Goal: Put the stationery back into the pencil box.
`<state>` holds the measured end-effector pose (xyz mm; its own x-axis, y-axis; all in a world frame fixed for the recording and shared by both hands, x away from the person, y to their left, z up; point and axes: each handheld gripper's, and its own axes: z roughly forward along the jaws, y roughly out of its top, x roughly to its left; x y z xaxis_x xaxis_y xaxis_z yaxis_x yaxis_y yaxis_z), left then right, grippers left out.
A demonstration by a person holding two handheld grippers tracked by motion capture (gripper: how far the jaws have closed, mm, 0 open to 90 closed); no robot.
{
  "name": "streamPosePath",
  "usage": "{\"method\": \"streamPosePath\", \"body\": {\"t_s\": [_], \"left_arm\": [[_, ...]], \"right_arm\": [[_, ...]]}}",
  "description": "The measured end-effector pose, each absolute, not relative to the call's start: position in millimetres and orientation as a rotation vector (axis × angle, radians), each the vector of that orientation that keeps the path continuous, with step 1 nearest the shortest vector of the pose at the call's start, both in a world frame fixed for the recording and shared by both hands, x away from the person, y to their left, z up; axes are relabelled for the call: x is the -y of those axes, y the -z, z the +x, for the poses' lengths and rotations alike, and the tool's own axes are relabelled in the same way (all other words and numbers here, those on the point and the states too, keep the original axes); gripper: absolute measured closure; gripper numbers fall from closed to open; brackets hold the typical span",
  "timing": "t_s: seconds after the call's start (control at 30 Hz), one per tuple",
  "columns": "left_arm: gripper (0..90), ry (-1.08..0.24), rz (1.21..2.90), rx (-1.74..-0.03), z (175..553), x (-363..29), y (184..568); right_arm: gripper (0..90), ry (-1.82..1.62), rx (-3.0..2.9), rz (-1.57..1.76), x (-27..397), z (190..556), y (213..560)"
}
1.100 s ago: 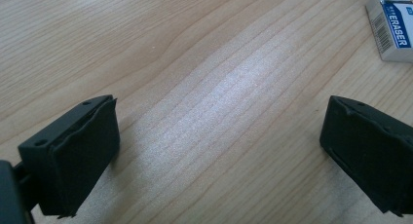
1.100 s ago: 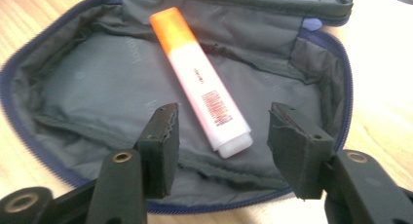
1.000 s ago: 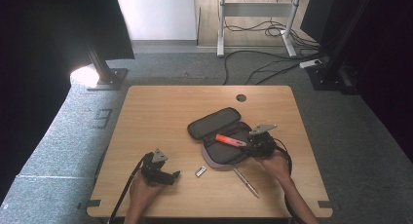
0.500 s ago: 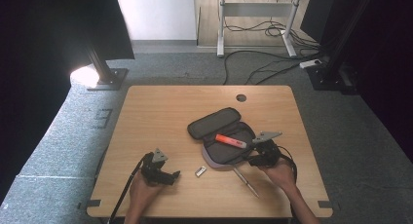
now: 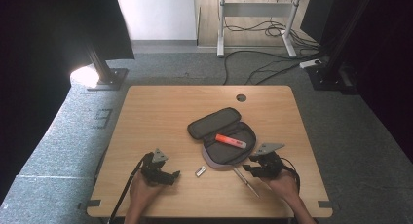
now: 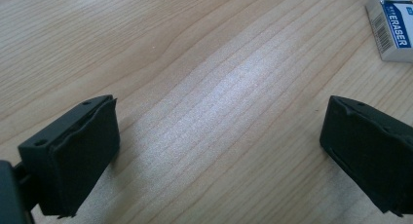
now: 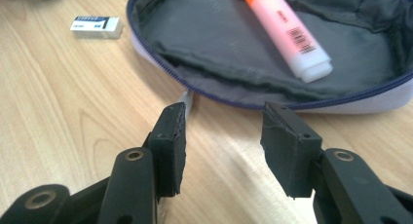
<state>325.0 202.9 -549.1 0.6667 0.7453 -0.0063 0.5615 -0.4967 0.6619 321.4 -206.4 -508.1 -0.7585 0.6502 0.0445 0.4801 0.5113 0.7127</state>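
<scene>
Here the open grey fabric pencil case (image 5: 229, 148), edged with a blue zip, lies mid-table holding an orange highlighter (image 7: 285, 31). The right gripper (image 7: 221, 136), empty, has just been narrowing beside it; the left gripper (image 6: 219, 151) gapes empty.

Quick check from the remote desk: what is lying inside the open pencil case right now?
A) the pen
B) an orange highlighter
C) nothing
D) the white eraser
B: the orange highlighter lies on the grey lining of the open pencil case, while the eraser and the pen lie outside it on the table.
</scene>
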Motion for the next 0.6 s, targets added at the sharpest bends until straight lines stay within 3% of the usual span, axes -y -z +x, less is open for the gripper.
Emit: {"method": "streamPosePath", "body": {"t_s": [0.6], "left_arm": [[0.6, -0.372, 2.238, -1.004, 325.0, -202.9, 549.1]], "right_arm": [[61.8, -1.082, -2.598, 0.909, 190.8, 300.6, 533.8]]}}
